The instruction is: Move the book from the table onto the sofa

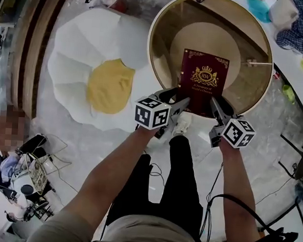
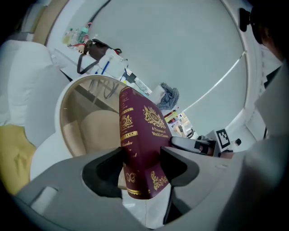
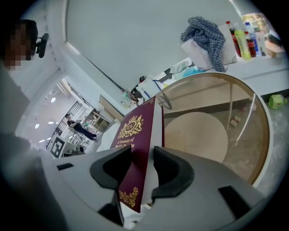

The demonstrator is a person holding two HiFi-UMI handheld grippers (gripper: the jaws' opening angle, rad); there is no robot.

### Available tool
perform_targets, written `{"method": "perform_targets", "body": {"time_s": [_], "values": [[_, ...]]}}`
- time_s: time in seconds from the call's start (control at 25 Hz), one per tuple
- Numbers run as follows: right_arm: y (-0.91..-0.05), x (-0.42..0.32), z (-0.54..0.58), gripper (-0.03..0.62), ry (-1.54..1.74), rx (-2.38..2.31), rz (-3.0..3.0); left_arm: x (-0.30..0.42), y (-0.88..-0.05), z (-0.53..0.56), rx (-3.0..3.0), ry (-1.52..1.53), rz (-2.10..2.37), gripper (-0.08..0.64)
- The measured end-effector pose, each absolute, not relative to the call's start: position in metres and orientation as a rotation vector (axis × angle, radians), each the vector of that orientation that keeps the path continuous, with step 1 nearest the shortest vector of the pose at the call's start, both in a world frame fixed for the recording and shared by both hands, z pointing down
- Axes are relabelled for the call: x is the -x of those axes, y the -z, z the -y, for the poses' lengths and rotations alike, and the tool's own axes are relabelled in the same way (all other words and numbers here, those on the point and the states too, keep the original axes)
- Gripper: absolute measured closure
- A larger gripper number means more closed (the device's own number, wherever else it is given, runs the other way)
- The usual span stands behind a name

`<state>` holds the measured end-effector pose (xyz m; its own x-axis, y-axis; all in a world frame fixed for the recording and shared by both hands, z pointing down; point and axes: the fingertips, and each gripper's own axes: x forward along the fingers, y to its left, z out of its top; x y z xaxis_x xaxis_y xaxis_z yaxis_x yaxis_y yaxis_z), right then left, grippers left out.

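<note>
The head camera is looking steeply down; cameras riding the left tongs and right tongs are facing closely along their jaws, all sharing the book.

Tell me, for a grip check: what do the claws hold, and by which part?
The maroon book: left claw on its near end by the spine, right claw on its near end by the page edge.

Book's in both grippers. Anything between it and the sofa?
Nothing visible. The book, clamped by the left gripper and the right gripper, is held over the round glass table. In the head view, the white-and-yellow sofa lies just left of the table, with nothing lying on its cushions.
</note>
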<state>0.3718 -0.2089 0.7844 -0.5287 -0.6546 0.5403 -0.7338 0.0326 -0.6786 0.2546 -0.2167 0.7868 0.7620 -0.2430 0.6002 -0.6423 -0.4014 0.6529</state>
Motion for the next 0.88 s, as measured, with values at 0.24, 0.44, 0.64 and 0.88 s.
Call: {"method": "perform_targets", "body": {"time_s": [0.24, 0.44, 0.64, 0.88], "values": [[-0.780, -0.266, 0.207, 0.431, -1.500, -1.287, 2.278, -0.149, -0.779, 0.197, -1.932, -0.438, 0.831, 0.299], [-0.781, -0.179, 0.197, 0.431, -1.462, -1.135, 2.315, -0.064, -0.781, 0.175, -1.880, -0.387, 0.932, 0.299], [-0.804, -0.097, 0.178, 0.431, -1.421, -0.983, 2.313, 0.015, -0.804, 0.142, -1.806, -0.318, 1.018, 0.299], [-0.848, -0.047, 0.155, 0.431, -1.371, -0.860, 2.247, 0.059, -0.856, 0.110, -1.717, -0.270, 1.009, 0.299]]}}
